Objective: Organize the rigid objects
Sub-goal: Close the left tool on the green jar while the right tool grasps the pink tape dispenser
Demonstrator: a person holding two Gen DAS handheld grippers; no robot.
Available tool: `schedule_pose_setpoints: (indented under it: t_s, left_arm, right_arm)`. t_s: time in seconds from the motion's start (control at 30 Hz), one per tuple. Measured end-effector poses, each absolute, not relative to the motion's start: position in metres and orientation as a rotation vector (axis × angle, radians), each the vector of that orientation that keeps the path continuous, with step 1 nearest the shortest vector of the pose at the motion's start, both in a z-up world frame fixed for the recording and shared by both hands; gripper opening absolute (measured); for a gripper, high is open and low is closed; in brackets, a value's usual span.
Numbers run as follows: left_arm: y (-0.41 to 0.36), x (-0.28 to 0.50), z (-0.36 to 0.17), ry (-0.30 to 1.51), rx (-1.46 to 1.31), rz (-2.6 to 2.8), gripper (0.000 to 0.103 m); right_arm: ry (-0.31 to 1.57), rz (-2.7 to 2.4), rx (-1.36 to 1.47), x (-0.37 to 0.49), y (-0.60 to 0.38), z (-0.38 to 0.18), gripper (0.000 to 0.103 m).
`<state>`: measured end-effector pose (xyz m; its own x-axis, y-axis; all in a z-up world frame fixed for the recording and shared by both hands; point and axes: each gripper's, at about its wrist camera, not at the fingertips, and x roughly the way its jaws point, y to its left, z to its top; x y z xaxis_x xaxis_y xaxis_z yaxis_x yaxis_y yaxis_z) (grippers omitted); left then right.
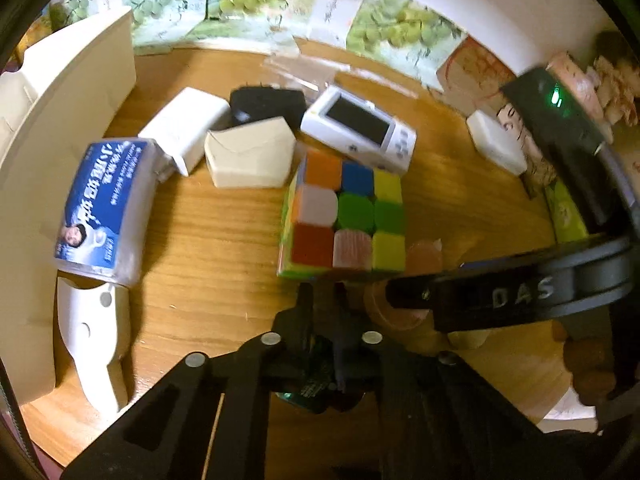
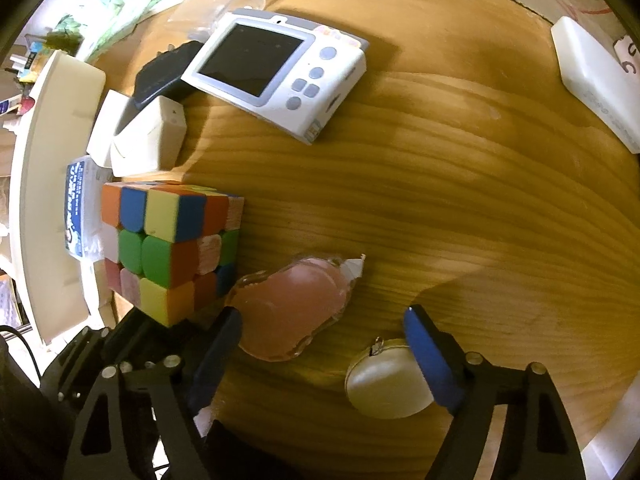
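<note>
Cube sits on the wooden table, near its middle. Left gripper is closed tight behind it, holding nothing. Right gripper stands wide around a pink tape roller.

Warm, dim indoor light on the wooden bench, with soft shadows beside the objects, slight motion blur in the left wrist view, strong fisheye curvature, and black vignetting at all corners.
</note>
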<state>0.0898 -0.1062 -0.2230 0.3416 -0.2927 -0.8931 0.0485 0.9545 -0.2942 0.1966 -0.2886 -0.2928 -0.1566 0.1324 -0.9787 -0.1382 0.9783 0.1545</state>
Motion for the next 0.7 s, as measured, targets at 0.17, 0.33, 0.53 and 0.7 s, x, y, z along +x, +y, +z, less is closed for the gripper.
schedule_pose_setpoints:
  t_s: [0.17, 0.33, 0.53, 0.7]
  left_arm:
    - [-0.101, 0.088, -0.218, 1.187, -0.25, -0.214, 0.005]
    - [-0.098, 0.083, -0.218, 1.199, -0.262, -0.194, 0.005]
    - [-0.099, 0.078, -0.216, 1.211, -0.249, -0.177, 0.005]
    - [-0.099, 0.081, -0.219, 1.242, -0.237, -0.154, 0.015]
  right_arm:
    - [1.699, 0.278, 0.027, 0.196, -0.287, -0.278, 0.061]
    - [1.691, 0.316, 0.088, 0.195, -0.29, -0.274, 0.048]
    - [1.668, 0.323, 0.199, 0.199, -0.316, -0.275, 0.028]
    - [1.661, 0.31, 0.233, 0.194, -0.331, -0.271, 0.018]
